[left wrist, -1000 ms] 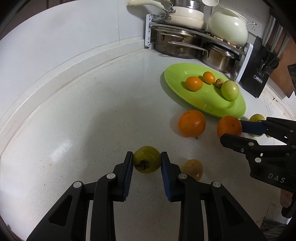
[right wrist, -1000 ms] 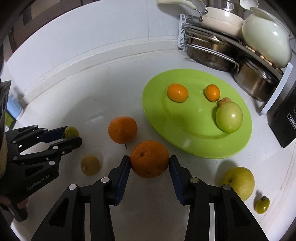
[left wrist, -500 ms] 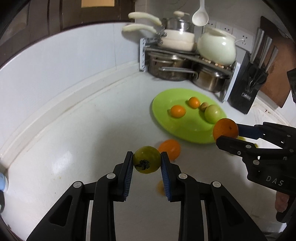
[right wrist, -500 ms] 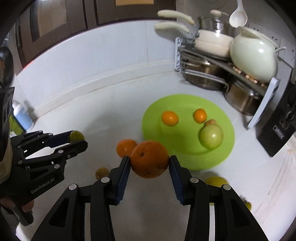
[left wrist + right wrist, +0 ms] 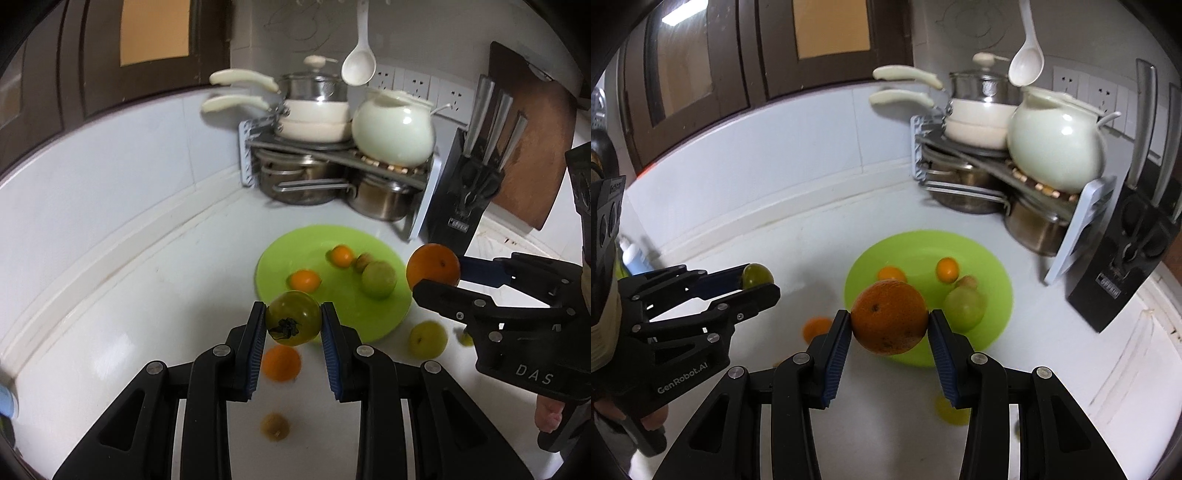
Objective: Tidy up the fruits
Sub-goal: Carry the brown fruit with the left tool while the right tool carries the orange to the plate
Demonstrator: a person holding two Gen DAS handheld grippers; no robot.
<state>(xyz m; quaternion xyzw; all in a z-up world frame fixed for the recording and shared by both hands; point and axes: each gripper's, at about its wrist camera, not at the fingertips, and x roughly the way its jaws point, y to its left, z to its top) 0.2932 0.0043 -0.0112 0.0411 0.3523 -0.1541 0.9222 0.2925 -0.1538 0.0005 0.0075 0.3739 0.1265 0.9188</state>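
My left gripper (image 5: 293, 319) is shut on a small green tomato (image 5: 293, 317) with a dark stem, held in the air above the white counter. My right gripper (image 5: 889, 322) is shut on a large orange (image 5: 889, 321), also lifted; the same orange (image 5: 433, 266) shows at the right of the left wrist view. Beyond both lies a lime green plate (image 5: 369, 321) holding two small oranges (image 5: 304, 280), a green apple (image 5: 378, 279) and a small brown fruit (image 5: 364, 261). On the counter below lie another orange (image 5: 281, 362), a brownish fruit (image 5: 275, 425) and a yellow-green fruit (image 5: 427, 339).
A rack of steel pots and cream pans (image 5: 314, 155) with a white ceramic pot (image 5: 393, 131) fills the back corner. A black knife block (image 5: 471, 192) and a wooden board (image 5: 535, 147) stand at the right. A white ladle (image 5: 359, 59) hangs on the wall.
Both grippers have risen from the counter with their fruits, and the view has tilted up. The plate and loose fruits now look smaller and lower.
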